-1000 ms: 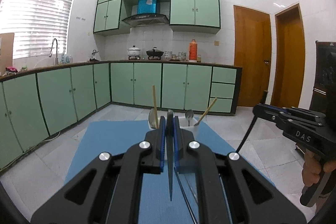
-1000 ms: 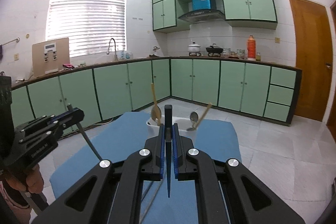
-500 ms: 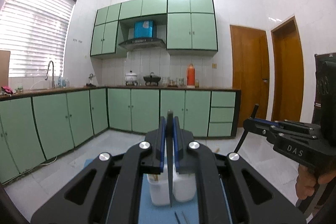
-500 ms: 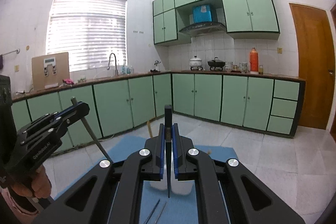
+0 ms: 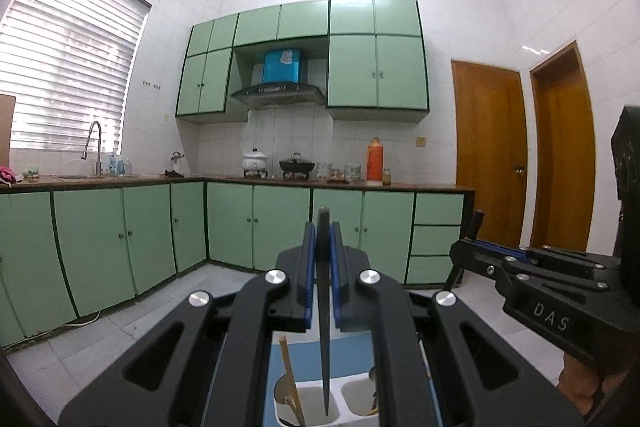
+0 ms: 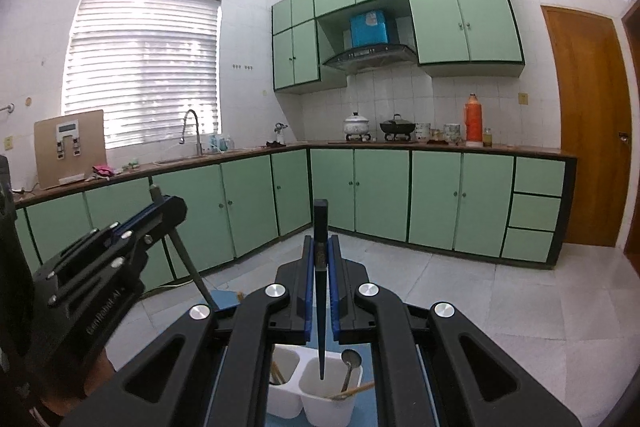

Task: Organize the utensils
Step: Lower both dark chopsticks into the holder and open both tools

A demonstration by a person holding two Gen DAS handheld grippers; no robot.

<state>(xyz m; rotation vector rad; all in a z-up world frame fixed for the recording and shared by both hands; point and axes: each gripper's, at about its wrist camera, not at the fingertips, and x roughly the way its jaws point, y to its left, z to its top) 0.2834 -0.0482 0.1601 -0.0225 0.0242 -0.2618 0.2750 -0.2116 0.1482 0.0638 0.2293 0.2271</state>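
Your left gripper [image 5: 323, 275] and right gripper [image 6: 321, 283] are each clamped on a black chopstick [image 5: 325, 347], tips poised over the white two-compartment holder [image 6: 320, 403]. It already keeps a spoon [image 6: 349, 367] and wooden utensils; both chopsticks remain to drop.

Mint-green cabinets [image 6: 382, 201], white holder [image 6: 316, 401], blue mat [image 5: 304, 359], black chopsticks [image 6: 320, 291].

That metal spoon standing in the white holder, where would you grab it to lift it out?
I would probably grip the metal spoon by its thin stem just below the bowl, coming from above. It stands bowl-up, leaning in the right compartment of the white holder, so only the upper part is free. A wooden stick lies close beside it.
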